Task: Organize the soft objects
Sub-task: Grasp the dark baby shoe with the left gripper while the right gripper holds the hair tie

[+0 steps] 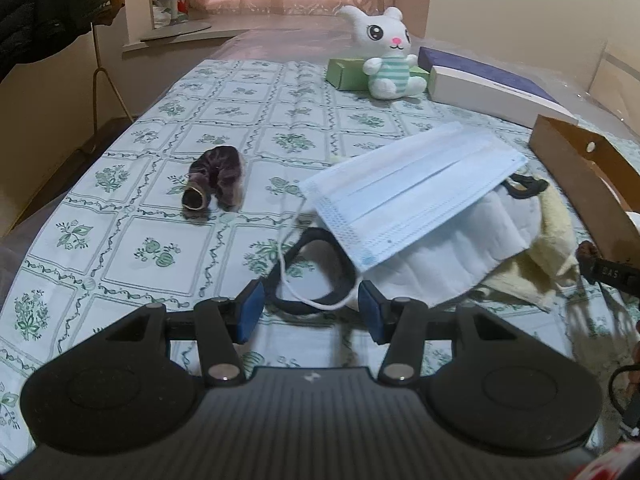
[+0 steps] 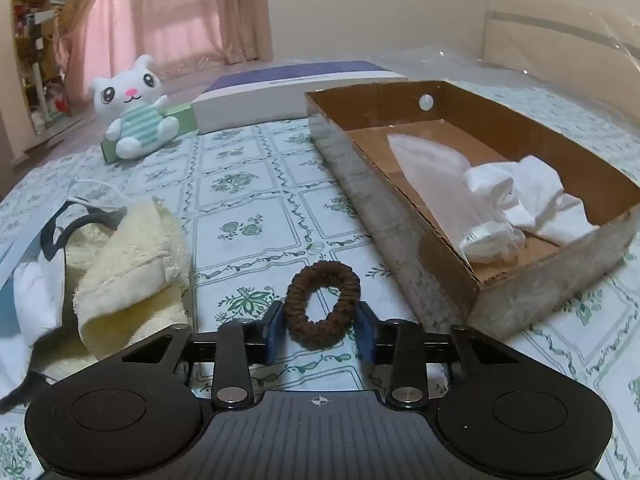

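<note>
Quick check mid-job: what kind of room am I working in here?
Most likely a home bedroom or living room: pink curtains over a window, a floral tablecloth, and a plush bunny among household clutter.

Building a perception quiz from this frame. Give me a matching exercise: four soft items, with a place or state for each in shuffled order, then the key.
Items
1. brown hair tie
2. blue face mask
3. plush bunny
4. white cloth

Places
A. inside the cardboard tray
B. sitting against the green box
C. between the open fingers of the right tool
D. draped over the pile of white and cream fabrics

Pairs: 1-C, 2-D, 3-B, 4-A
</note>
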Demonstrator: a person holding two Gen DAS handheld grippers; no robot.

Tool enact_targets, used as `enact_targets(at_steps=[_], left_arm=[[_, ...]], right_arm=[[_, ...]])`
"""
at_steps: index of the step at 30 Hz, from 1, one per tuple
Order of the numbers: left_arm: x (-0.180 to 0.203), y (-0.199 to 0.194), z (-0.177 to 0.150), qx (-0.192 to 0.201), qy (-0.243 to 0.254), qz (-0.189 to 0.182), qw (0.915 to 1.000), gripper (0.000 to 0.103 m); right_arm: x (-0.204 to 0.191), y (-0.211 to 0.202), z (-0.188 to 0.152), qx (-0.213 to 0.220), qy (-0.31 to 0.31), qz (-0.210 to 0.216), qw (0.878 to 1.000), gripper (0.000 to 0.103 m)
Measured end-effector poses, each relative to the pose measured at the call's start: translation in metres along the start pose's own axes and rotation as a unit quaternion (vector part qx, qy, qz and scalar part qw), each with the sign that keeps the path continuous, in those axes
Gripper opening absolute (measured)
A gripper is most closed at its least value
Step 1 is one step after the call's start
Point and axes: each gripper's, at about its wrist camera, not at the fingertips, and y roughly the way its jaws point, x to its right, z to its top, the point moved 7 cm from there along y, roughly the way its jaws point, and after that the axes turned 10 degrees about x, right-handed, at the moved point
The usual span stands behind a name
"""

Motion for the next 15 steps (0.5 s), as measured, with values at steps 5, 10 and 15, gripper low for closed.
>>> enact_targets(at_steps=[5, 10, 15], left_arm=[[-0.013, 0.006, 0.005, 0.007, 0.0, 0.013, 0.9999, 0.048], [-0.031, 0.016, 0.015, 0.019, 0.006, 0.029, 0.9994, 0.048], [-0.05, 0.037, 0.03, 0.03, 0.021, 0.042, 0.9984, 0.048]], right_arm=[[-0.004, 0.003, 0.001, -0.001, -0.018, 0.029, 0.999, 0.02], [-0.007, -0.002, 0.011, 0.012, -0.016, 0.069, 0.997, 0.02], [-0.012, -0.005, 0.028, 0.024, -0.011, 0.106, 0.994, 0.02]])
